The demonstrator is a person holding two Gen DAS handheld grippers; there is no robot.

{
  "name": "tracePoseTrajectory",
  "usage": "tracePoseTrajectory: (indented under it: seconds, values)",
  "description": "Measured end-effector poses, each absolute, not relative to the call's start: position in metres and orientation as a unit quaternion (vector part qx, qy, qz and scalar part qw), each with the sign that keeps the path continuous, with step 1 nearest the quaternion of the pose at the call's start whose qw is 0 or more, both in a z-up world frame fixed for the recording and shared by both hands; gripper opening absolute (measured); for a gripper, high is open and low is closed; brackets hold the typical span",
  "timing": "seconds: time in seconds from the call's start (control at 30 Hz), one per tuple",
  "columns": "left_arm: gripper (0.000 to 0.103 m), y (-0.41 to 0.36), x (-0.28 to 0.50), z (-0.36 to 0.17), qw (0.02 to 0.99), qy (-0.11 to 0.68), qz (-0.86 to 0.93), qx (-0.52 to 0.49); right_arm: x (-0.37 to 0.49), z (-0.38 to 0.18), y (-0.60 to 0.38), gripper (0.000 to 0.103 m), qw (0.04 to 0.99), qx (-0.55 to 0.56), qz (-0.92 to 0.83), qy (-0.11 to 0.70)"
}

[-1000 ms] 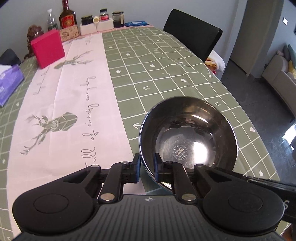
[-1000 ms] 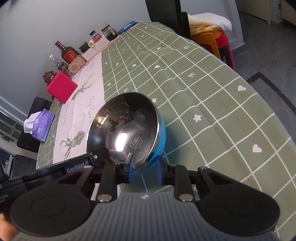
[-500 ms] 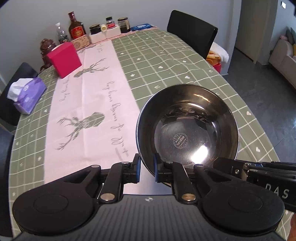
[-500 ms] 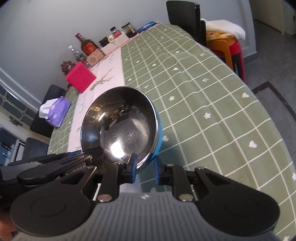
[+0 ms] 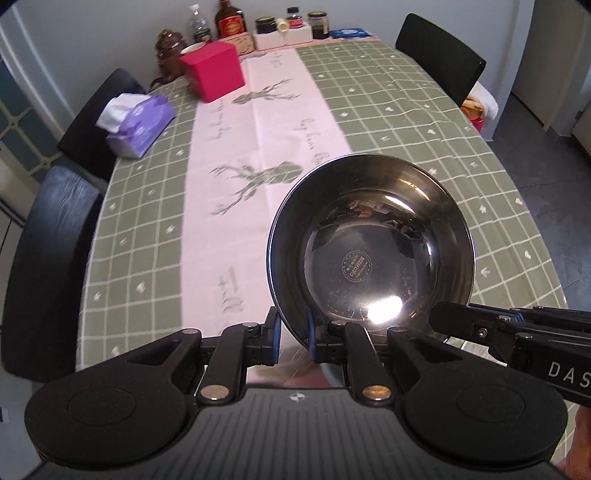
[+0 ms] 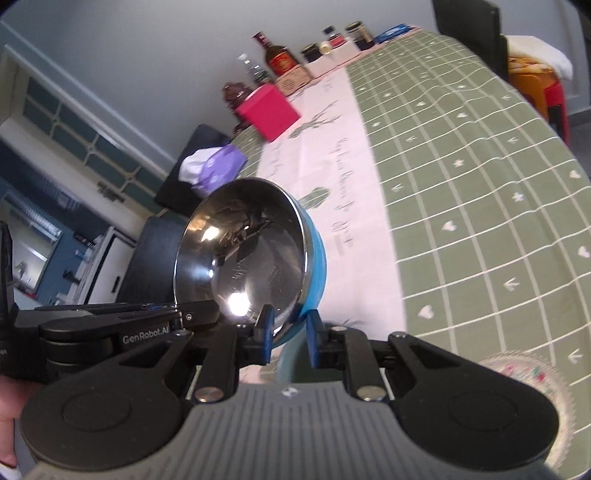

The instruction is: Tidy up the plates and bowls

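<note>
- Left wrist view: the left claw is nearly closed and pinches the near rim of the shiny metal bowl.
- The bowl is held up above the bench, not touching it. We look straight into it.
- The right claw reaches in from the right side and meets the bowl's rim low on the right.
- Farther back on the bench are a red box, a purple tissue pack and some bottles by the wall.
- Right wrist view: the right claw is nearly closed too, with the bowl rim pinched between its blue pads.
- Here the bowl is tipped on its side, and its outside is blue.
- The left claw comes in from the left and grips the rim there.
- A patterned plate shows at the bottom right, partly hidden.
</note>
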State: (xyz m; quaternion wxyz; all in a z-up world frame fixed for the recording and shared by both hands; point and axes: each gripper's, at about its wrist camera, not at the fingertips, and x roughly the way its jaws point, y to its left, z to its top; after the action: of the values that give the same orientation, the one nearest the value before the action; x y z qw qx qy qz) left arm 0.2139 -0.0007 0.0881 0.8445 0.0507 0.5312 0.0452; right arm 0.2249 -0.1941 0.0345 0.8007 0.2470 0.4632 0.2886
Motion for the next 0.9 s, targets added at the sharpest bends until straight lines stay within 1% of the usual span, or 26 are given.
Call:
tracePoseTrajectory:
  seconds: [0.2, 0.43, 0.67, 0.9]
  values:
    - [0.016, 0.027, 0.177, 0.089, 0.821, 0.565, 0.064, 0.049, 0.195, 0.032, -0.164, 0.017, 0.778, 0.227, 0.333, 0.482]
    - [0.017, 0.049, 0.147, 0.075, 0.796, 0.601, 0.07, 0.024, 0.169, 0.02, -0.142, 0.017, 0.755, 0.199, 0.363, 0.509]
    - [0.017, 0.062, 0.134, 0.056, 0.772, 0.632, 0.07, 0.013, 0.157, 0.006, -0.125, 0.018, 0.74, 0.166, 0.375, 0.533]
    - [0.017, 0.073, 0.136, 0.039, 0.76, 0.647, 0.066, 0.011, 0.155, -0.002, -0.115, 0.017, 0.733, 0.146, 0.38, 0.545]
